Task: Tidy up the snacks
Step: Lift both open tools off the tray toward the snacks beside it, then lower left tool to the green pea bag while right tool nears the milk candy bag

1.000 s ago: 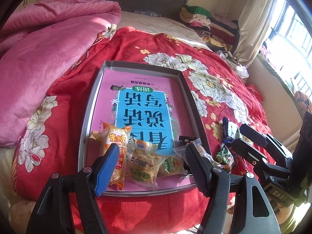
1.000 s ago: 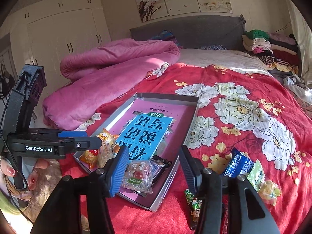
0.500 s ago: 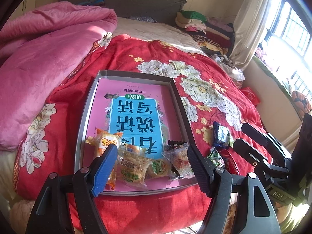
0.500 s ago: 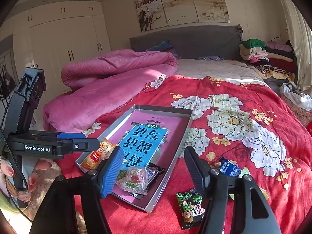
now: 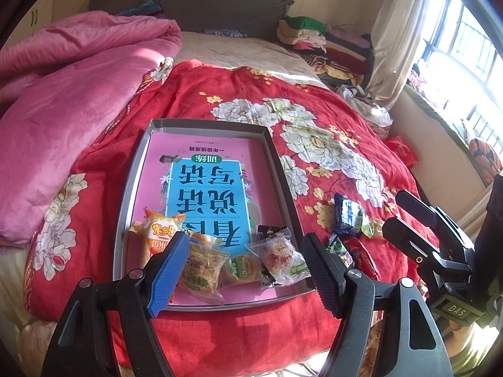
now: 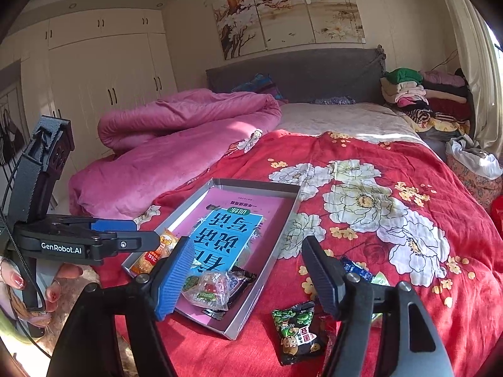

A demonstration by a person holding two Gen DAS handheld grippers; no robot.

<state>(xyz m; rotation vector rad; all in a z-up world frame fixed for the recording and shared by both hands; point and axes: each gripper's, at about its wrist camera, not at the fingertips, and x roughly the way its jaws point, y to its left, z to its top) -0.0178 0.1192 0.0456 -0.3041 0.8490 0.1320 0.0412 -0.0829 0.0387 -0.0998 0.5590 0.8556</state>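
Observation:
A shallow grey box (image 5: 132, 169) (image 6: 273, 235) lies on the red floral bedspread, with a pink and blue book in it. Several snack packets lie at its near end: an orange one (image 5: 157, 235) and clear-wrapped ones (image 5: 279, 257) (image 6: 210, 289). Loose snacks lie right of the box: a blue packet (image 5: 345, 216) (image 6: 355, 267), a green and black packet (image 6: 297, 333) and a red one (image 5: 361, 257). My left gripper (image 5: 245, 273) is open and empty above the box's near end. My right gripper (image 6: 248, 279) is open and empty, over the box's right rim near the green packet.
A rumpled pink duvet (image 5: 72, 100) lies left of the box. Folded clothes (image 6: 418, 100) are stacked at the headboard on the right. A window and curtain (image 5: 440, 47) are on the right. The bed's near edge is just under the grippers.
Both grippers have pulled back and risen from the bed, so the box and snacks look smaller and farther. The green and black packet has come into view in the right wrist view.

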